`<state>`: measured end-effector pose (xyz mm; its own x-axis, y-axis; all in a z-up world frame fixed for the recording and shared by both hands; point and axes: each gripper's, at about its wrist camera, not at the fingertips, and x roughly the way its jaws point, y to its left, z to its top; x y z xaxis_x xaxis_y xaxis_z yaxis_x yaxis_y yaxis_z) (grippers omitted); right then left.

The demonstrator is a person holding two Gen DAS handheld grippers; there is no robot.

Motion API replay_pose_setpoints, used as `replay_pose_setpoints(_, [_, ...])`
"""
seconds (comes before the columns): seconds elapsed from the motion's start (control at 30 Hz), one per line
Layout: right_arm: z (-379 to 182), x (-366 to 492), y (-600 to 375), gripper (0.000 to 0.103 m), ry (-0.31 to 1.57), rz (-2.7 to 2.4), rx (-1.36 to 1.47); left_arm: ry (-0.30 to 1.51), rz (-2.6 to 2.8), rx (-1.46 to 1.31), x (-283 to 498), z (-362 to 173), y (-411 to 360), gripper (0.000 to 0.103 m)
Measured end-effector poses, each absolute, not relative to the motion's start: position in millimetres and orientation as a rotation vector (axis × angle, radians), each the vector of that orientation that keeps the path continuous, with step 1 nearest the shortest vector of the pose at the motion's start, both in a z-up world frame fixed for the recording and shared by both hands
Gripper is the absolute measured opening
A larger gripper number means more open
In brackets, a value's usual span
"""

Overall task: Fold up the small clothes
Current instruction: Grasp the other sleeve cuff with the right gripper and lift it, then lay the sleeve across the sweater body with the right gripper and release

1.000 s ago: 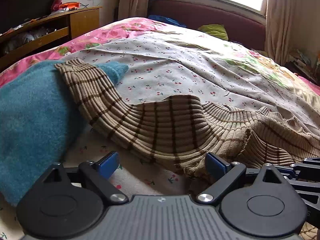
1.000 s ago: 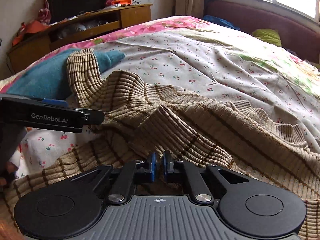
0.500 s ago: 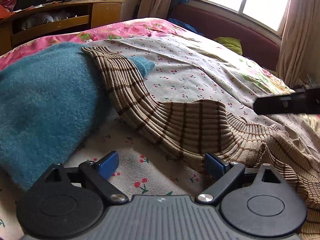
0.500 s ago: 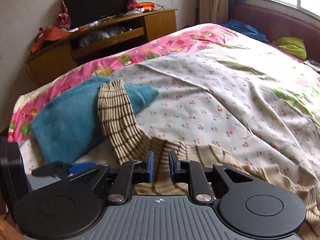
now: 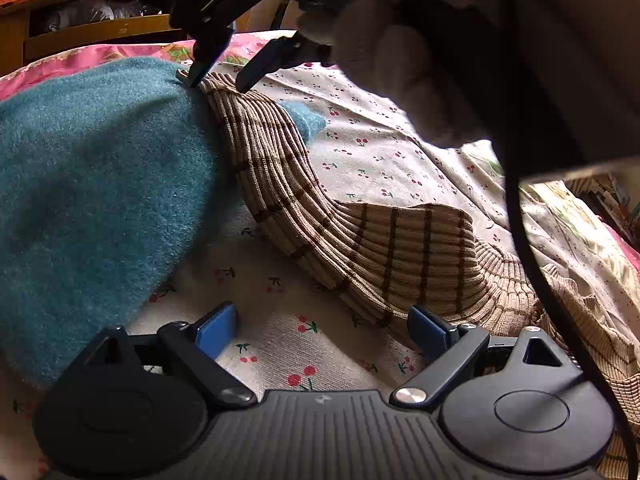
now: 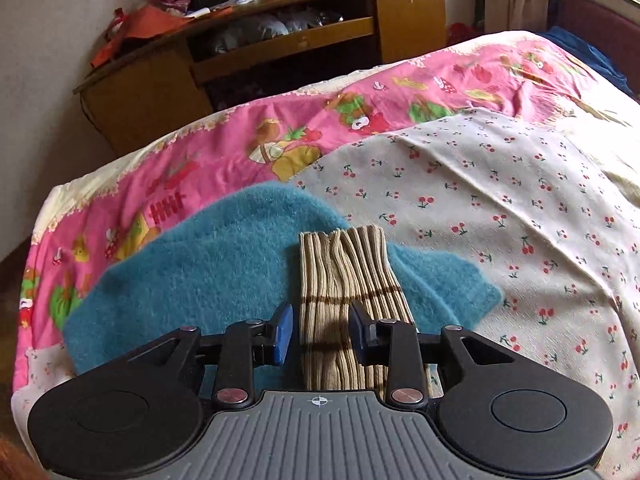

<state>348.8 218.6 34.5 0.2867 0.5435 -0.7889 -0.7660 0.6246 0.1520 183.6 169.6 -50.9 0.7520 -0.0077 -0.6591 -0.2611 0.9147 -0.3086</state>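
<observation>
We read no brand or writing anywhere. Striped beige sweater (image 5: 384, 248) lay on cherry-print bedsheet (image 6: 500, 200), sleeve over teal garment (image 6: 208, 272). Right gripper (image 6: 320, 330) opening, sleeve between jaws, untouched. Left gripper (image 5: 324, 330) wide, empty. Sweater's body cut off.

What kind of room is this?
Most likely a bedroom. There's a big bed with a cherry-print sheet and a pink cartoon quilt, clothes spread on top, and a wooden cabinet by the wall.
</observation>
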Motion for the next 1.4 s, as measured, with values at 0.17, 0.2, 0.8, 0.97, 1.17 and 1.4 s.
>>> replay_pose_setpoints(0.17, [23.6,349.0,240.0,0.028,0.914,0.823,-0.334,0.71,0.136,-0.4,184.0,-52.8,169.6,0.101])
replay_pose_setpoints(0.2, [24.3,348.2,240.8,0.021,0.907,0.814,-0.341,0.709,0.136,-0.402,183.7,-53.0,170.2,0.101])
replay_pose_setpoints(0.8, [142.5,331.2,54.7,0.007,0.689,0.739,0.038,0.572,0.144,-0.306,180.1,-27.8,141.0,0.102])
replay_pose_setpoints(0.97, [169.8,318.9,-21.8,0.007,0.612,0.689,0.163,0.565,0.104,-0.169,200.8,-11.4,109.1,0.102])
replay_pose_setpoints(1.17, [177.7,290.0,-153.8,0.007,0.533,0.547,0.371,0.515,0.051,-0.038,211.4,-2.3,65.4,0.102])
replay_pose_setpoints(1.4, [111.6,233.8,-272.9,0.007,0.554,0.34,0.565,0.485,-0.002,0.135,210.8,-13.9,16.2,0.102])
